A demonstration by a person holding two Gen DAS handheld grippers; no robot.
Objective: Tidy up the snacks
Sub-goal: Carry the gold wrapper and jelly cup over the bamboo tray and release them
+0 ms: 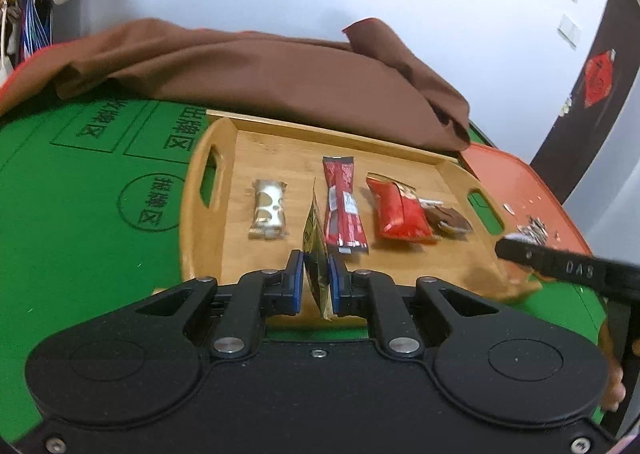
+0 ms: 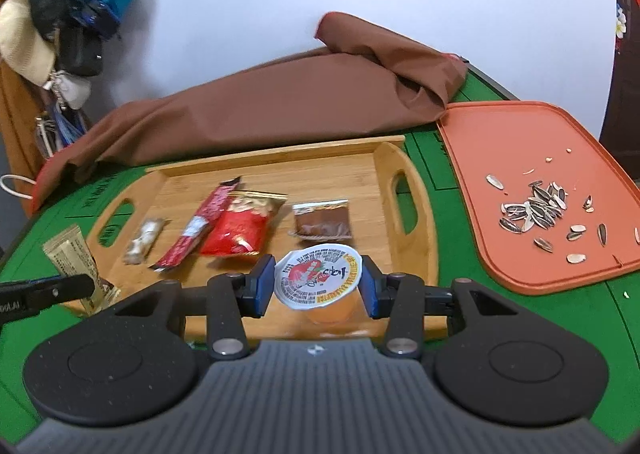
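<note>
One gold packet [image 1: 316, 254] edge-up, lengthwise trayward.

The green table mat [image 1: 80, 213] carries printed Chinese characters inside boxes and a circle. The right gripper [image 1: 576, 268] reads "DAS". Jelly cup lid [image 2: 318, 278] print is illegible.

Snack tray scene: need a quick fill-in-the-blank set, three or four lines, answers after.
1. The left gripper is shut on a thin ____-coloured sachet.
2. The right gripper holds a jelly cup by its ____.
3. The sunflower seeds lie on the ____ board.
4. ____ snacks lie flat on the wooden tray.

Answers: gold; sides; orange; four
</note>
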